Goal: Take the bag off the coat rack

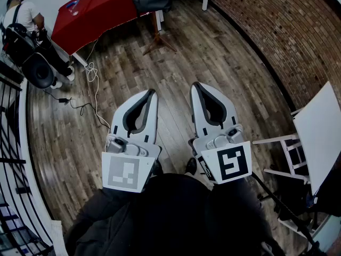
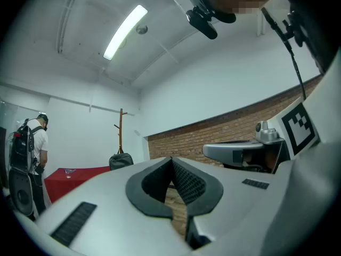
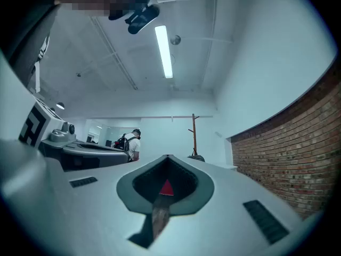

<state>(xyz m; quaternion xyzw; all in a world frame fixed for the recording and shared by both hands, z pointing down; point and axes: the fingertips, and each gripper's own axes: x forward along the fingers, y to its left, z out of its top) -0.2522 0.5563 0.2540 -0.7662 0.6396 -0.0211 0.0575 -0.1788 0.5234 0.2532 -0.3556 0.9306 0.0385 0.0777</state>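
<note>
- Spreading across the whole head view, the plank floor runs far to a brick wall on the right. Only the gripper views show the white ceiling and its strip light.
- Covering a table at the far left is a red cloth. It bears a small emblem, too small to read.
- Standing at the table's left end is a person with a backpack, seen in all three views.
- Rising at the far end of the room, between table and brick wall, is the coat rack. Its hooked top shows only in the gripper views and its spread feet only in the head view.
- Resting low against the rack's pole is the dark bag, well apart from both grippers. Which hook carries it cannot be told.
- Pointing toward the rack from the near side, the left gripper and the right gripper sit side by side. Each has its jaws pressed together on nothing.
- Facing the head camera, each marker cube carries a black square pattern, not letters.
- Trailing over the floor by the table is a thin cable, visible from the head alone.
</note>
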